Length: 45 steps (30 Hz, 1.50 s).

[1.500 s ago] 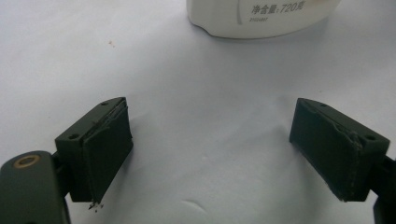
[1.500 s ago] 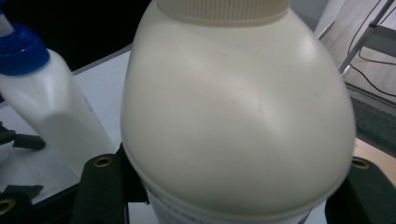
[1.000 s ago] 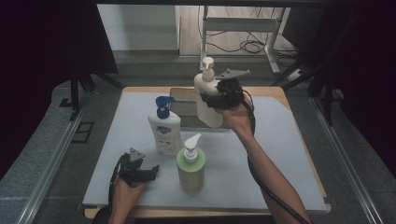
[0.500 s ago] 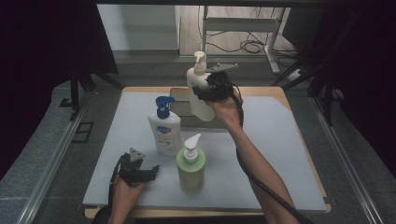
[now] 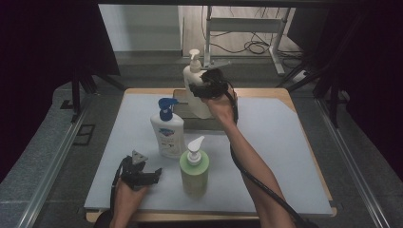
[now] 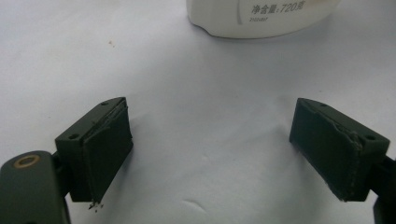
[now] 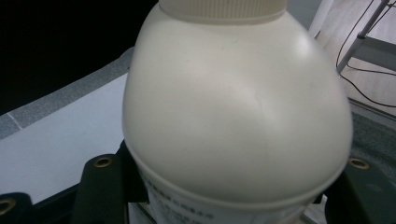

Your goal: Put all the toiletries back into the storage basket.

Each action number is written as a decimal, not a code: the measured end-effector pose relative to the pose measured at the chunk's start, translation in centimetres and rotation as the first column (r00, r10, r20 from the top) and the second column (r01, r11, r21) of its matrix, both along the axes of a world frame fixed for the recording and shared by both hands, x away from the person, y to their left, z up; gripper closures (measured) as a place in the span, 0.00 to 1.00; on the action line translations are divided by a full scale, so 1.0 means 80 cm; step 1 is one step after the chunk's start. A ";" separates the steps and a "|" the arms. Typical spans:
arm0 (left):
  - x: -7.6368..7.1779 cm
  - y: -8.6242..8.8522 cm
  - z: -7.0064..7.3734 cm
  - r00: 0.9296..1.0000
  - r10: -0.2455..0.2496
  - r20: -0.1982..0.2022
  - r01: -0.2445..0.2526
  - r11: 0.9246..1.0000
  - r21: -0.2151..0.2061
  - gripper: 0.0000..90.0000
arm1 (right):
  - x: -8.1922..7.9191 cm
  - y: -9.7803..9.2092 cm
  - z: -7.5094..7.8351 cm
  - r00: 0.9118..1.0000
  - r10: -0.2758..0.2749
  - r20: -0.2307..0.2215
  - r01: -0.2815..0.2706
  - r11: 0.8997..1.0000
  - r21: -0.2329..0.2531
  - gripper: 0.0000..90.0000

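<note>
The cream bottle (image 5: 196, 92) is the thing in hand, yet going near to far it comes last. Nearest, at the counter's (image 5: 285, 156) near left edge, the left hand-held gripper (image 5: 151, 175) rests low on the white mat, its jaws wide apart with nothing between them; its own view shows both pads bare and the base of the blue-pump bottle (image 6: 261, 18) just beyond. To its right stands the green bottle (image 5: 194, 168) with a white pump, and just behind that the blue-pump bottle (image 5: 167, 130), both upright and where they stood a second ago.

Far, at the middle, the right hand-held gripper (image 5: 205, 88) is clamped around the cream bottle's belly. In the right gripper view the bottle (image 7: 233, 107) sits between the two dark jaws. Over the last second it has risen and swung left and away, and now hangs upright above a dark tray-like thing (image 5: 183, 107) at the counter's far edge.

I judge the carry to be almost done: what remains is lowering it straight and letting go once the base sits flat. A tilt on release could tip it.
</note>
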<state>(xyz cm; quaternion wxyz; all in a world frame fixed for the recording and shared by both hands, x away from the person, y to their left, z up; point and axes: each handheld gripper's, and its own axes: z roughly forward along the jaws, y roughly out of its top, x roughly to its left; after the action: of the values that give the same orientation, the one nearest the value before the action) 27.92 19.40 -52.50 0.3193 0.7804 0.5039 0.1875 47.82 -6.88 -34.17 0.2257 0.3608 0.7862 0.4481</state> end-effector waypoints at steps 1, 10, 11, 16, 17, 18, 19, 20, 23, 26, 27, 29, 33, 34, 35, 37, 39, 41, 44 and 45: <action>0.000 0.000 0.000 1.000 0.000 0.000 0.000 1.000 0.000 0.14 | 0.003 0.002 -0.001 1.000 -0.001 -0.001 0.001 1.000 0.001 0.42; 0.000 0.000 0.000 1.000 0.001 0.000 -0.001 1.000 0.000 0.14 | 0.023 0.010 -0.010 1.000 -0.020 -0.011 0.020 0.999 0.029 0.42; 0.000 0.000 0.000 1.000 0.000 0.000 0.000 1.000 0.000 0.14 | 0.025 0.011 -0.013 1.000 -0.022 -0.013 0.022 0.999 0.028 0.42; 0.000 0.000 0.000 1.000 0.002 -0.001 -0.002 1.000 0.000 0.14 | 0.034 0.019 -0.031 0.999 -0.028 -0.025 0.028 1.000 0.012 0.42; 0.000 0.000 0.000 1.000 0.002 -0.001 -0.002 1.000 0.000 0.14 | 0.034 0.019 -0.031 0.999 -0.028 -0.025 0.028 1.000 0.012 0.42; 0.000 0.000 0.000 1.000 0.003 -0.002 -0.003 1.000 -0.002 0.14 | 0.034 0.020 -0.035 0.999 -0.028 -0.025 0.028 1.000 0.009 0.42; 0.000 0.000 0.000 1.000 0.000 -0.003 0.000 1.000 0.002 0.14 | 0.033 0.022 -0.040 0.999 -0.026 -0.023 0.026 1.000 -0.004 0.42; 0.000 0.000 0.000 1.000 -0.001 -0.004 0.001 1.000 0.001 0.14 | 0.033 0.022 -0.040 0.999 -0.026 -0.023 0.026 1.000 -0.004 0.42; 0.000 0.000 0.000 1.000 -0.003 -0.004 0.003 1.000 0.004 0.14 | 0.032 0.022 -0.048 0.999 -0.024 -0.031 0.024 1.000 -0.005 0.42; 0.000 0.000 0.000 1.000 -0.003 -0.004 0.003 1.000 0.004 0.14 | 0.029 0.021 -0.054 0.999 -0.024 -0.036 0.024 1.000 -0.006 0.42; 0.000 0.000 0.000 1.000 -0.003 -0.004 0.003 1.000 0.004 0.14 | 0.027 0.020 -0.056 0.999 -0.028 -0.040 0.027 1.000 -0.008 0.42; 0.000 0.000 0.000 1.000 -0.003 -0.004 0.003 1.000 0.004 0.14 | 0.027 0.019 -0.057 0.999 -0.030 -0.043 0.030 1.000 -0.005 0.42; 0.000 0.000 0.000 1.000 -0.003 -0.004 0.003 1.000 0.003 0.14 | 0.026 0.015 -0.062 0.997 -0.042 -0.061 0.041 0.999 -0.010 0.42; 0.000 0.000 0.000 1.000 -0.003 -0.004 0.003 1.000 0.004 0.14 | 0.025 0.014 -0.064 0.997 -0.044 -0.066 0.044 0.999 -0.012 0.42; 0.000 0.000 0.000 1.000 -0.003 -0.004 0.003 1.000 0.004 0.14 | 0.025 0.014 -0.064 0.997 -0.044 -0.066 0.044 0.999 -0.012 0.42; 0.000 0.000 0.000 1.000 -0.003 -0.004 0.003 1.000 0.003 0.14 | 0.025 0.013 -0.068 0.996 -0.047 -0.074 0.046 0.999 -0.020 0.42; 0.000 0.000 0.000 1.000 -0.003 -0.004 0.003 1.000 0.004 0.14 | 0.025 0.011 -0.074 0.995 -0.050 -0.089 0.048 0.999 -0.025 0.42; 0.000 0.000 0.000 1.000 -0.003 -0.004 0.003 1.000 0.004 0.14 | 0.024 0.011 -0.077 0.994 -0.051 -0.093 0.049 0.998 -0.025 0.42; 0.000 0.001 0.000 1.000 -0.005 -0.006 0.005 1.000 0.007 0.14 | 0.023 0.008 -0.083 0.993 -0.054 -0.108 0.051 0.998 -0.025 0.42; 0.000 0.001 0.001 1.000 -0.005 -0.007 0.005 1.000 0.008 0.14 | 0.023 0.008 -0.085 0.992 -0.055 -0.111 0.052 0.998 -0.026 0.42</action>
<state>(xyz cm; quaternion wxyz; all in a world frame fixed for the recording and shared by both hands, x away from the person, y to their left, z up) 27.90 19.47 -52.45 0.3148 0.7837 0.5021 0.1862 49.67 -6.25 -40.96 0.1973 0.4037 0.7927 0.4121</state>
